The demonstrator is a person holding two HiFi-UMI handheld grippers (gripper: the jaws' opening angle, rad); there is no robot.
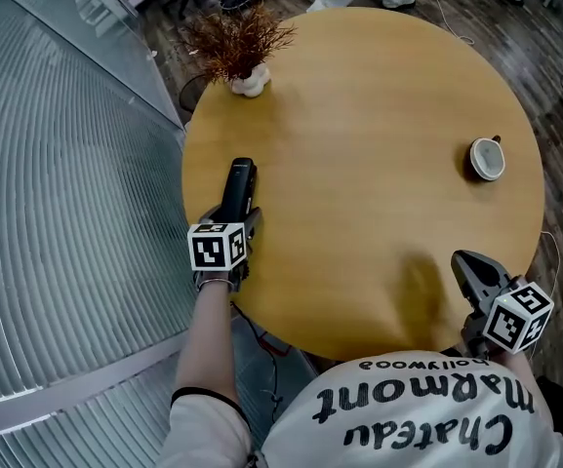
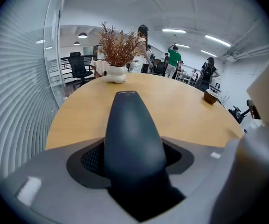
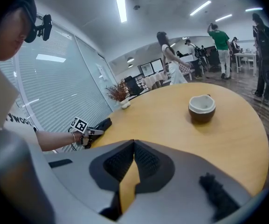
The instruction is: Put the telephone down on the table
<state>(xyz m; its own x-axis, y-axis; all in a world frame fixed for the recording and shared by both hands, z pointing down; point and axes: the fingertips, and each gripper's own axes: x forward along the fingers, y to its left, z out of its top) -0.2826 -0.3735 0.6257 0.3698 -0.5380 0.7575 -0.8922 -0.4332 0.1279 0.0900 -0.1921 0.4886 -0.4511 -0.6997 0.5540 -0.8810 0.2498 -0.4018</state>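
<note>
The telephone [image 1: 237, 188] is a long black handset. It points away from me over the left part of the round wooden table [image 1: 369, 115]. My left gripper [image 1: 243, 224] is shut on its near end. In the left gripper view the handset [image 2: 132, 129] fills the space between the two jaws, and its tip is low over the wood. Whether it rests on the table I cannot tell. My right gripper [image 1: 470, 269] hovers at the table's near right edge, shut, with its tips meeting and nothing between them [image 3: 134, 146]. From the right gripper view the handset [image 3: 101, 124] is far to the left.
A dried plant in a white vase [image 1: 242, 52] stands at the table's far left. A white-and-brown cup [image 1: 487, 158] sits at the right. A glass wall with blinds [image 1: 57, 193] runs along the left. People and office chairs [image 2: 171, 62] are far behind.
</note>
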